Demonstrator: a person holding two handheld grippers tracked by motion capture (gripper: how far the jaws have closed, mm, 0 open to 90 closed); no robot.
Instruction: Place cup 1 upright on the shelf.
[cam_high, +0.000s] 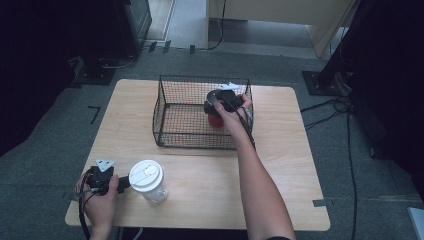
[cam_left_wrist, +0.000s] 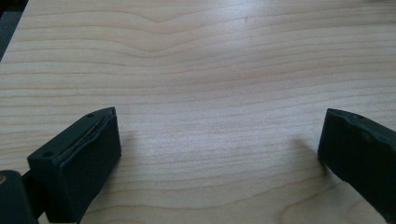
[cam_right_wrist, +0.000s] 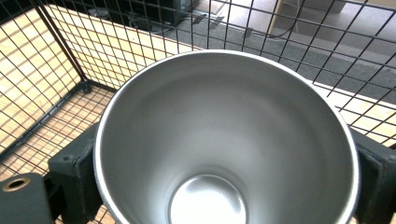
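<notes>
Right forearm stretches from the near edge of the table (cam_high: 280, 165) up and over the front wall of the wire basket (cam_high: 165, 107), hand bent down into the basket's right half. Right gripper (cam_high: 220, 107) is clamped on the cup (cam_high: 216, 120): red outside in the high view, bare metal inside in the right gripper view, where a black jaw sits against each side of its wall. The cup (cam_right_wrist: 224, 140) is upright, mouth open to the camera, inside the basket near the right wall; can't tell if its base touches the mesh floor. Basket mesh (cam_right_wrist: 70, 56) rises close behind and left of the cup.

Left hand rests at the near left corner of the table, left gripper (cam_high: 120, 184) lying low and level, pointing right. Its jaws are spread wide with bare wood between them in the left gripper view (cam_left_wrist: 219, 140), nothing gripped. A clear tumbler with white lid (cam_high: 147, 180) stands just beside its tips, near the near edge. The basket sits at the table's far middle, well apart from the tumbler.
</notes>
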